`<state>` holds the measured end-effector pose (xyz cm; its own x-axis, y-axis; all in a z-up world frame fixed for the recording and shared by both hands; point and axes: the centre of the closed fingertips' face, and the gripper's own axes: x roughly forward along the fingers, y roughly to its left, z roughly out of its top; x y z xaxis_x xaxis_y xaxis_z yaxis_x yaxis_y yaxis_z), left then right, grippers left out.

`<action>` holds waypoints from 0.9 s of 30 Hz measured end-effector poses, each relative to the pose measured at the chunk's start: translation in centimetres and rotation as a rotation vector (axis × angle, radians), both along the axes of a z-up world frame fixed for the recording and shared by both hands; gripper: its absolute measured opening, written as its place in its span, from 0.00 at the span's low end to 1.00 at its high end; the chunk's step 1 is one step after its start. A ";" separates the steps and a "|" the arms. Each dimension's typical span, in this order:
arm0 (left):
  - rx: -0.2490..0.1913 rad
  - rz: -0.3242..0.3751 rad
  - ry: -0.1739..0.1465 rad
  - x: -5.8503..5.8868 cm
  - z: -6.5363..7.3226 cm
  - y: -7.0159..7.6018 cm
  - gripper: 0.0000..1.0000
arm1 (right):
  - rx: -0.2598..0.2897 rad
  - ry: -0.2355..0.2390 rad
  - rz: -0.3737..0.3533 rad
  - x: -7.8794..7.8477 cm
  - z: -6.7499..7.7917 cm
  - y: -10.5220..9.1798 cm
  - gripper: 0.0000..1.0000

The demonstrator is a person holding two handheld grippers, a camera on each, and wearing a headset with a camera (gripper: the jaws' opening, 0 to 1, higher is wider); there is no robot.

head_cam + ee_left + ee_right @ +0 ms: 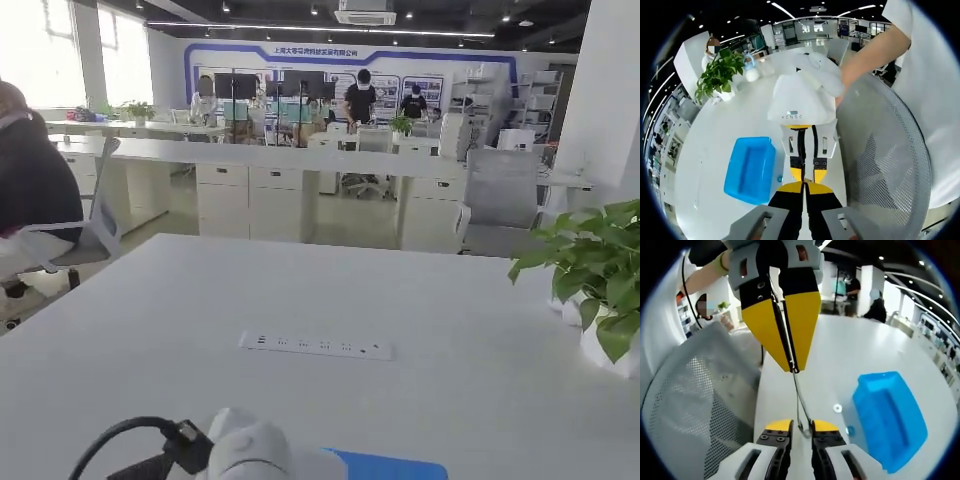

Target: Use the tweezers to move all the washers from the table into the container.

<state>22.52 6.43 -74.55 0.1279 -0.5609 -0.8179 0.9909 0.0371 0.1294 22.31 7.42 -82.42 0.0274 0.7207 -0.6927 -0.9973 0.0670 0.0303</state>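
Note:
Thin metal tweezers (pixel 797 395) run between the two grippers, which face each other tip to tip. My left gripper (pixel 794 370), with yellow jaws, is shut on the tweezers' upper part. My right gripper (pixel 802 426) has closed in on their lower end. In the left gripper view my left gripper (pixel 804 186) meets the right gripper (pixel 808 172) just above the table. A blue container (pixel 890 420) (pixel 751 170) sits beside them. A silvery washer (pixel 837 408) and a bluish washer (pixel 850 430) (pixel 780 178) lie on the table next to it. A gripper (pixel 250 450) shows at the head view's bottom edge, beside the container (pixel 390 466).
A white power strip (pixel 315 347) lies mid-table and a potted plant (pixel 595 270) (pixel 717 75) stands at the table's edge. A mesh chair back (pixel 880 165) (pixel 690 405) is close beside the grippers. People and desks fill the room beyond.

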 end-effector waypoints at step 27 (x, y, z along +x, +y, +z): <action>0.029 0.018 0.150 1.1 -0.1 -0.5 0.00 | 0.060 0.086 -0.026 0.7 2.1 0.5 0.03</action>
<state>23.59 5.95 -74.66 0.0124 -0.5352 -0.8446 0.9984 0.0530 -0.0189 22.97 7.91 -80.31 -0.0108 0.7606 -0.6491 -0.9887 0.0888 0.1204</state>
